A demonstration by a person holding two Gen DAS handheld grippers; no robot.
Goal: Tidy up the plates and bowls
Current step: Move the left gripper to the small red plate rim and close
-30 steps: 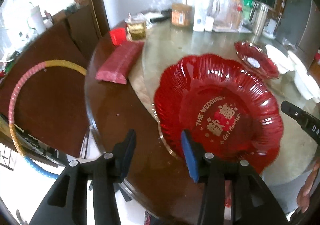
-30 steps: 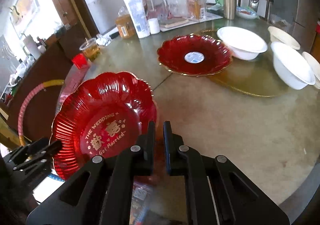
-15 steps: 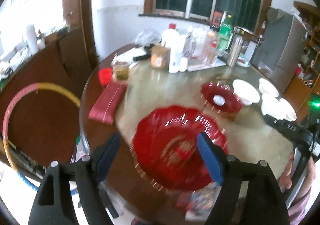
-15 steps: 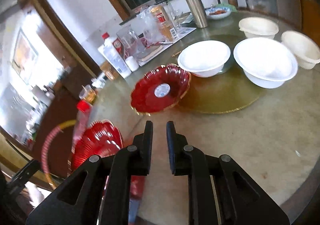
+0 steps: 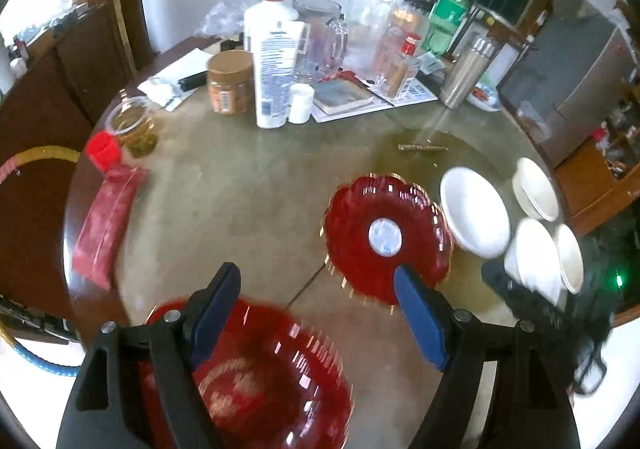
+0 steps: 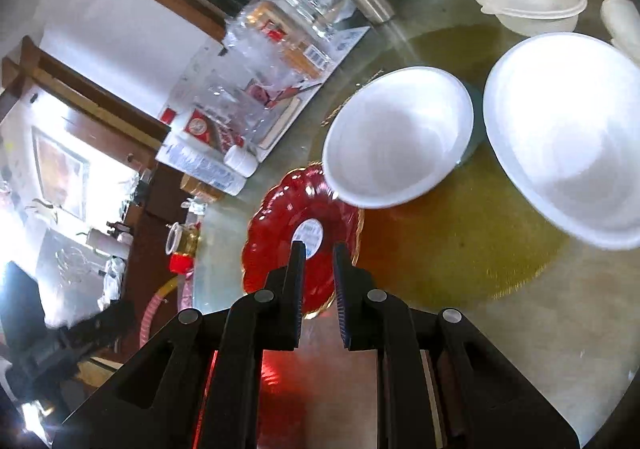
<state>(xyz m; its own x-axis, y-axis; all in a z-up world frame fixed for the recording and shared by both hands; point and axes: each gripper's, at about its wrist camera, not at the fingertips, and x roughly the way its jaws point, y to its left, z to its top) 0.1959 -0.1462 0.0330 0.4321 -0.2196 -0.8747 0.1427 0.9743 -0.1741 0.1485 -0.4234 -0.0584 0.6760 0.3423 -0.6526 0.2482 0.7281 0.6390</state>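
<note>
Nearest to us, in the left wrist view, our left gripper (image 5: 316,313) stands released, its blue-padded jaws having just opened wide with nothing pressed between them; beneath its left finger, at the near edge of the desk (image 5: 248,185), lies the large red plate (image 5: 272,381) with gold lettering, blurred but flat on the glass. In the right wrist view our right gripper (image 6: 319,269) is all but clenched, only a thin gap showing between its black jaws and nothing caught in it; a red glow under its body hints at the large plate, though we cannot tell more.

Further in, toward the middle of the desk, sits the smaller red plate (image 5: 386,237) with a white sticker at its centre and a gilt scalloped rim; the right gripper's tips line up over it in that view, but we cannot tell whether they touch it. Just beside this plate, toward the right edge, rests a white bowl (image 5: 474,221); beyond it, near the right edge, three more white bowls (image 5: 536,253) cluster together.

Along the left edge lies a red packet (image 5: 104,221), with a red cap (image 5: 103,149) and a glass jar (image 5: 134,125) past it; at the far edge stand a white bottle (image 5: 274,65), a brown jar (image 5: 230,87), a green bottle (image 5: 446,19) and a steel flask (image 5: 466,73).
</note>
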